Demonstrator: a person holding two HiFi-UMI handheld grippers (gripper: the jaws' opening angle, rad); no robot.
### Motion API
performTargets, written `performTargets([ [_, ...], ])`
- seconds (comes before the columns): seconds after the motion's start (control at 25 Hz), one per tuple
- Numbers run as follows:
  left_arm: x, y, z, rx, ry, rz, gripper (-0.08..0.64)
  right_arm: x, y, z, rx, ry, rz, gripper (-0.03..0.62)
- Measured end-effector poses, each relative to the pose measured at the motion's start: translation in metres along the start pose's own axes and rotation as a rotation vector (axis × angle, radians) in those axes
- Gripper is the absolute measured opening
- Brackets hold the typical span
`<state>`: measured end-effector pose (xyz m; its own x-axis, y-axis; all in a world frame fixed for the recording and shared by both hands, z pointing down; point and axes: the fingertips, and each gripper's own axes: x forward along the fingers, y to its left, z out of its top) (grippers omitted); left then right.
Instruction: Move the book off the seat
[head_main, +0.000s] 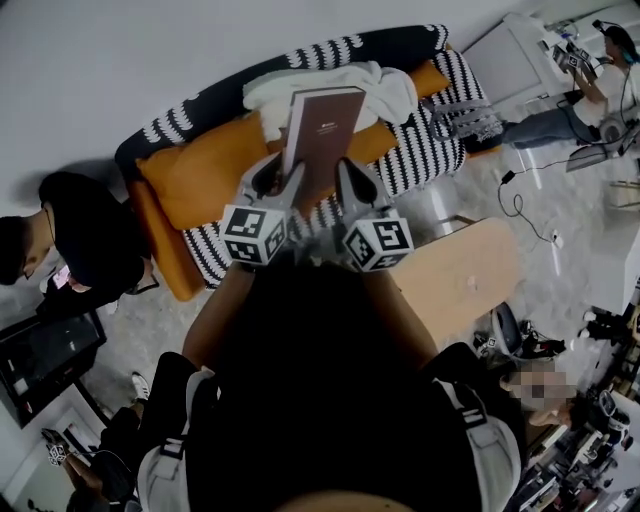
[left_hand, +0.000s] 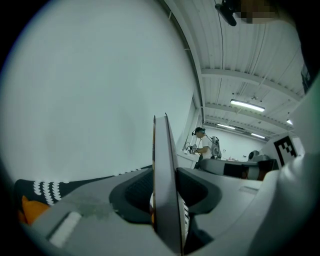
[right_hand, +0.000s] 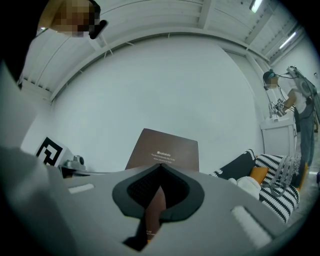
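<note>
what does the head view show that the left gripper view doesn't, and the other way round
Only the head view: the brown cover of the book, the right gripper clamped on it, the white cloth on the sofa, and the wooden table.
Only the left gripper view: the ceiling lights, and the book seen edge-on with the jaws pressed on both its faces.
Both: the book held in the left gripper, the striped sofa and its orange cushion.
</note>
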<state>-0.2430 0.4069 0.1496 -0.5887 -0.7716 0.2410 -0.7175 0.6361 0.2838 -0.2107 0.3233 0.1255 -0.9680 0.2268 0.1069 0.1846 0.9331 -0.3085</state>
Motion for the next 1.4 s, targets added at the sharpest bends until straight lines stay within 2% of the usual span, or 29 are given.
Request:
performTargets([
  [0.44, -0.006, -0.045, -0.006, 0.008, 0.016, -0.068, 0.156, -0.049, -0.021, 0.008, 0.025, -0.048, -0.09, 0.005],
  [0.68, -0.011, -0.072, -0.018, 0.006, 0.044, -0.088, 0.156, -0.078, -0.026, 0.005, 0.065, -0.065, -0.113, 0.005],
  [0.88, -0.013, -0.078, -0.02, 0.001, 0.052, -0.119, 0.155, -0.086, -0.028, 0.001, 0.063, -0.064, -0.15, 0.005],
  [1.12, -0.005, -0.093, -0.025, 0.015, 0.071, -0.226, 0.155, -0.103, -0.035, -0.002, 0.051, -0.093, -0.25, 0.005],
  [1.4, 0.004, -0.107, -0.03, 0.029, 0.112, -0.393, 0.155, -0.126, -0.038, 0.003, 0.042, -0.141, -0.418, 0.005],
])
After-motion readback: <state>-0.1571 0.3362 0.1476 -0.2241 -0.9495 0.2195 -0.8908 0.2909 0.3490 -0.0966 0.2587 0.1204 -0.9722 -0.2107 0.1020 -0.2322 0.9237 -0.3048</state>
